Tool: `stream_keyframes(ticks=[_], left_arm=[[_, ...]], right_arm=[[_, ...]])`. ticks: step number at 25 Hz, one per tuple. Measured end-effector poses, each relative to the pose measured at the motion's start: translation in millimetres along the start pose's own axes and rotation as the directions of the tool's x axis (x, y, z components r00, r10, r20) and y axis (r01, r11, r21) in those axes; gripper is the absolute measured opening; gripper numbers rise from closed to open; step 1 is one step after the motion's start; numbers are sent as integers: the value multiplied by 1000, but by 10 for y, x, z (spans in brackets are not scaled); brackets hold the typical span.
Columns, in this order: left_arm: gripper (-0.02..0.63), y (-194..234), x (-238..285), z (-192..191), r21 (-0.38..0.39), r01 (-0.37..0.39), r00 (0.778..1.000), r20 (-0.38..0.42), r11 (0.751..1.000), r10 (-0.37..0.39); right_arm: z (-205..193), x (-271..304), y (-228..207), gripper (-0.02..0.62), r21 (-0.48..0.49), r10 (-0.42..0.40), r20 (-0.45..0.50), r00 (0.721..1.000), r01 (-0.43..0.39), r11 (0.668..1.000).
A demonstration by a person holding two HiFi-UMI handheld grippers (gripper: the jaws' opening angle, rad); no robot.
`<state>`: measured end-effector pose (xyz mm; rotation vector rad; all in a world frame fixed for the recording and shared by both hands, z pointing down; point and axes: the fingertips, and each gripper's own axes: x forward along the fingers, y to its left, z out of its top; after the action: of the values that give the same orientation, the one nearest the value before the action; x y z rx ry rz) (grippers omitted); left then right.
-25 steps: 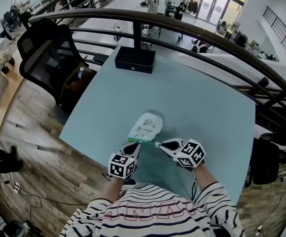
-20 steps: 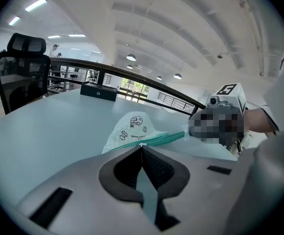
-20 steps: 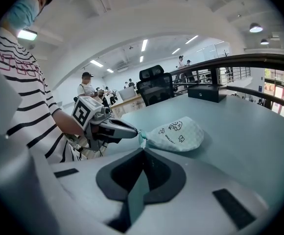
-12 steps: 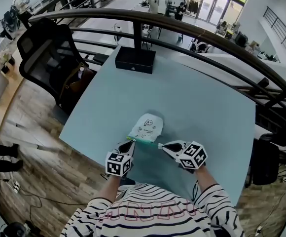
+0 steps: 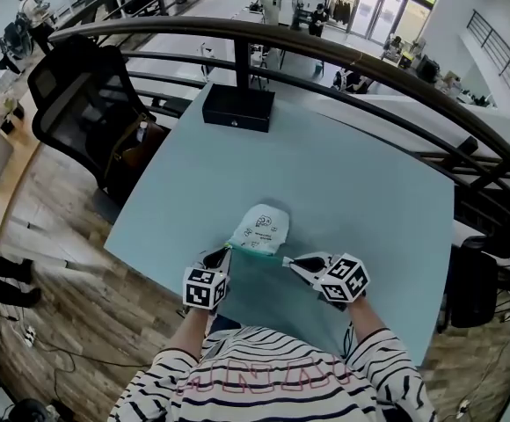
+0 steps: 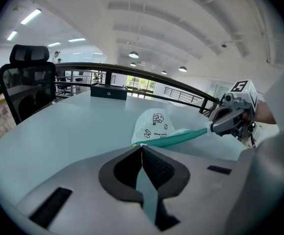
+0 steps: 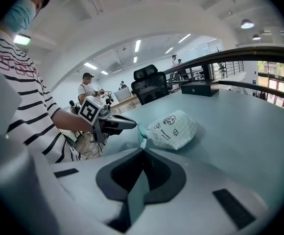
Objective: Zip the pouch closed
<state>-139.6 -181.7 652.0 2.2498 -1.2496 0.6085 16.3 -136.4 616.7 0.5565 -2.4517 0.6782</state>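
Observation:
A white pouch [image 5: 259,229] with small cartoon prints lies on the pale teal table [image 5: 352,174], near its front edge. Its green zipper edge [image 6: 174,139] faces me and is stretched taut between my two grippers. My left gripper [image 5: 224,252] is shut on the zipper's left end [image 6: 141,145]; the pull itself is too small to make out. My right gripper [image 5: 285,260] is shut on the zipper's right end [image 7: 142,140]. In the left gripper view the right gripper [image 6: 212,127] holds the far end of the green strip. In the right gripper view the left gripper [image 7: 133,125] meets the pouch [image 7: 174,128] at its corner.
A black box [image 5: 238,107] sits at the table's far edge, under a curved dark railing [image 5: 369,55]. A black office chair [image 5: 77,95] with a brown bag [image 5: 136,143] stands left of the table. People stand in the background.
My left gripper has slid to the left along the zipper edge, widening the span between the grippers. The right gripper has stayed put. The pouch has shifted slightly left.

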Motion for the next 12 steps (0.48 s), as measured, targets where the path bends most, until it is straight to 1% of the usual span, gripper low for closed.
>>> stream_keyframes(ticks=[4, 9, 12], left_arm=[[26, 48, 56, -38, 41, -14, 1000, -26, 999, 15], [26, 54, 73, -80, 45, -34, 998, -44, 998, 36], [26, 20, 82, -131, 82, -51, 997, -61, 995, 56]], right_arm=[[-21, 50, 12, 28, 9, -5, 4, 1000, 5, 1000], [-102, 90, 65, 28, 26, -8, -1, 1000, 8, 1000], [-156, 98, 58, 28, 25, -24, -3, 1000, 24, 999]])
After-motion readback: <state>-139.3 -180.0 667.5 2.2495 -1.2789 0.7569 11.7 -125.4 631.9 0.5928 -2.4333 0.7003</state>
